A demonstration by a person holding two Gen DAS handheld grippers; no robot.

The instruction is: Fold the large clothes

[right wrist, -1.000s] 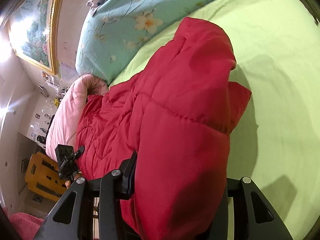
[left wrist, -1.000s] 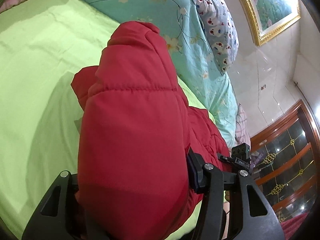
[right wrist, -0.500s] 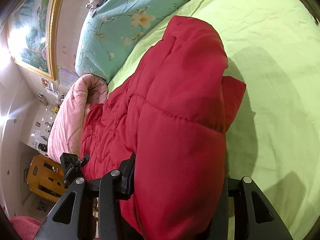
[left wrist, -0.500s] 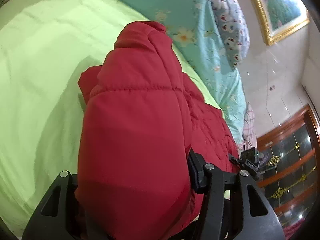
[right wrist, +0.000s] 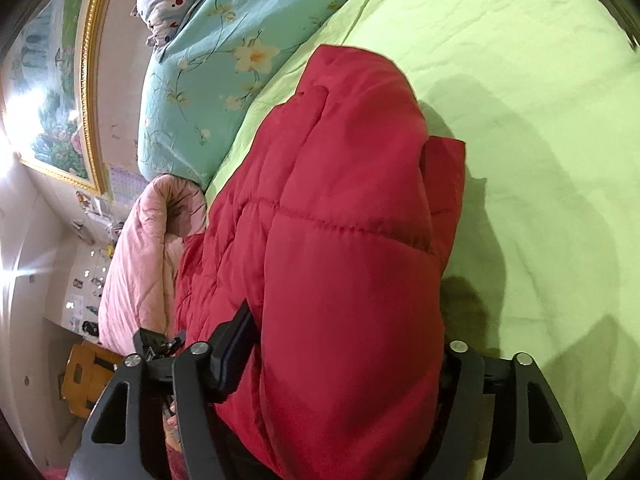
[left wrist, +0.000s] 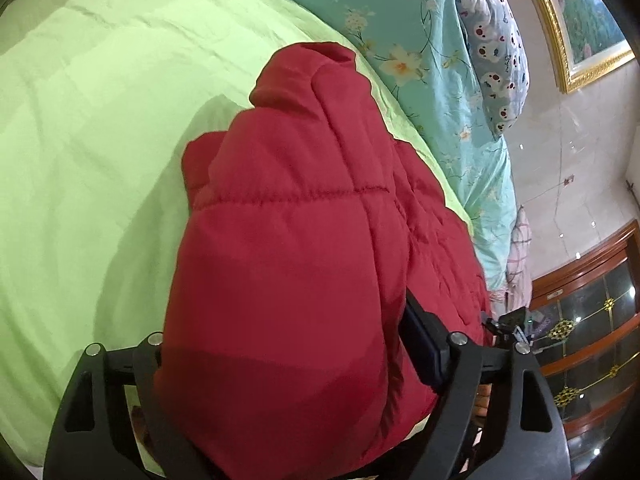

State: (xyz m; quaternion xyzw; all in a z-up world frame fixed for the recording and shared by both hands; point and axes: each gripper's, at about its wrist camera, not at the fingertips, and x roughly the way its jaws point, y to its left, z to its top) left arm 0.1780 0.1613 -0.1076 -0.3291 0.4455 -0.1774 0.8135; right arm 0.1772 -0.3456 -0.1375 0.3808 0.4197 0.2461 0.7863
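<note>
Presently, the thick red quilted padded jacket point(left wrist: 288, 248) fills the centre and lower half of the left wrist frame, bunched into a rounded bulk with a stitched seam running across it. The left hand-held gripper point(left wrist: 280, 392) has its black fingers point(left wrist: 436, 352) set on either side of a fold of this jacket and pinches the padded fabric between them at the lower centre of the frame. The garment lies on the lime-green bed sheet point(left wrist: 88, 152), which occupies the left and upper left of that view.

From the right wrist view, the same jacket point(right wrist: 340, 260) runs from the lower centre up toward the upper middle of the frame. The right hand-held gripper point(right wrist: 344, 368) likewise clamps a thick fold of it, one finger point(right wrist: 232, 344) showing at the lower left of the fabric; the other finger is largely covered by the padding, so the exact contact on that side cannot be confirmed. The green sheet point(right wrist: 540, 140) covers the right side of this frame.

A turquoise floral-print quilt point(left wrist: 420, 40) borders the sheet at the upper right of the left wrist frame, with a pale patterned pillow point(left wrist: 492, 56) just beside it. A gold-framed landscape painting point(left wrist: 580, 20) hangs at the upper right. A dark wooden glass-fronted cabinet point(left wrist: 592, 320) stands at the lower right. In the right wrist frame, a rolled pink quilted blanket point(right wrist: 140, 260) touches the jacket's left edge.
</note>
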